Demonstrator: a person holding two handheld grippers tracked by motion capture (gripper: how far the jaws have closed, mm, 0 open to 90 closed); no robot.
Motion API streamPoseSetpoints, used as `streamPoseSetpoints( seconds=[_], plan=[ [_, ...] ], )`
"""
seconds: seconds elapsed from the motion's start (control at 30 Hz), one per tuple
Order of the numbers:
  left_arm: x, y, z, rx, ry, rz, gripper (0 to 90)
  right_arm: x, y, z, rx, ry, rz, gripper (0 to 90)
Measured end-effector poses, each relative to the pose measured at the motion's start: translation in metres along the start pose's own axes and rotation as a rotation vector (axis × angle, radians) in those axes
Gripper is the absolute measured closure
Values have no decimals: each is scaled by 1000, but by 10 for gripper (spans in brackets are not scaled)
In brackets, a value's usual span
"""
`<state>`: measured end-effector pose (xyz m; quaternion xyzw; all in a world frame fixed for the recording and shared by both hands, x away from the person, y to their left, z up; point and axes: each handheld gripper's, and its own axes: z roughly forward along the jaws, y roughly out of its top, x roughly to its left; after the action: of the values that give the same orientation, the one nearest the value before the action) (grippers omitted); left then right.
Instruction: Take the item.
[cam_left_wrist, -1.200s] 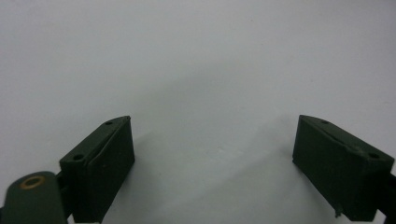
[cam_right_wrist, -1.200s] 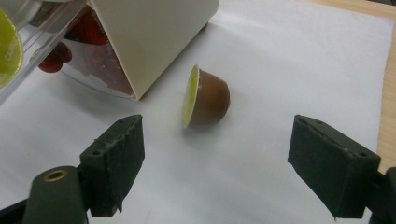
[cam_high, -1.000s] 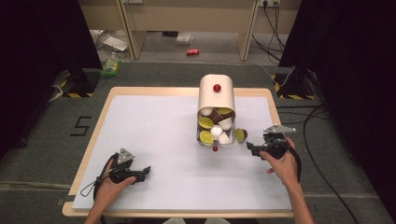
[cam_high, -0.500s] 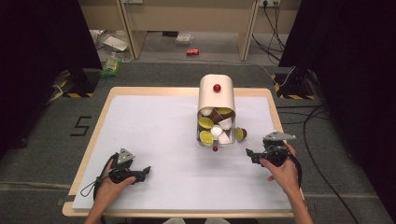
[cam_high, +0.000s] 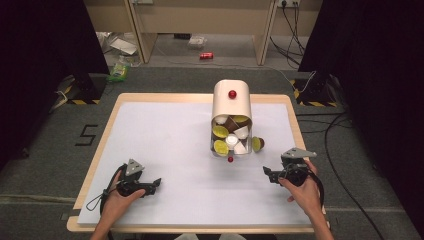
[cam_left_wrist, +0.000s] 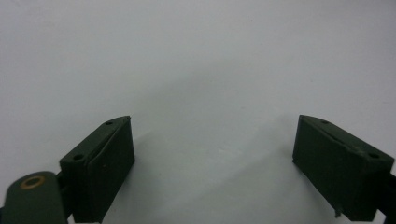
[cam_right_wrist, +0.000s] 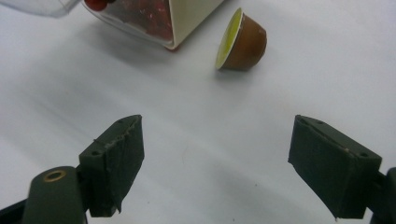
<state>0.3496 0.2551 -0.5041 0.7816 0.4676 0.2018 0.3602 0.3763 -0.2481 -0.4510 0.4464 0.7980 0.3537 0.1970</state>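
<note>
Hands hold two black grippers low on the white table (cam_high: 165, 130): the left gripper (cam_high: 156, 184) sits at about 7 o'clock with its jaws spread wide over bare table and nothing between them. Near the middle, toward 1 o'clock, a cream box (cam_high: 232, 107) lies tipped on its side with little cups (cam_high: 221, 132) spilling out of its mouth, and a small red ball (cam_high: 230, 159) rests just in front. One brown cup with a yellow top (cam_right_wrist: 240, 41) lies on its side just beside the box, while the right gripper (cam_high: 267, 173) at about 5 o'clock points at it, jaws wide apart and empty.
</note>
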Motion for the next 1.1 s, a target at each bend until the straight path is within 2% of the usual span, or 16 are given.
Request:
streamPoseSetpoints(
  seconds=[0.43, 0.93, 1.1],
  plan=[
    [0, 0, 0, 0, 0, 1, 120, 7, -22, 5, 42, 17, -8, 189],
    [0, 0, 0, -2, 0, 1, 121, 11, -46, 3, 87, 20, -18, 184],
    [0, 0, 0, -2, 0, 2, 121, 14, -55, -4, 91, 11, -28, 178]
  ],
)
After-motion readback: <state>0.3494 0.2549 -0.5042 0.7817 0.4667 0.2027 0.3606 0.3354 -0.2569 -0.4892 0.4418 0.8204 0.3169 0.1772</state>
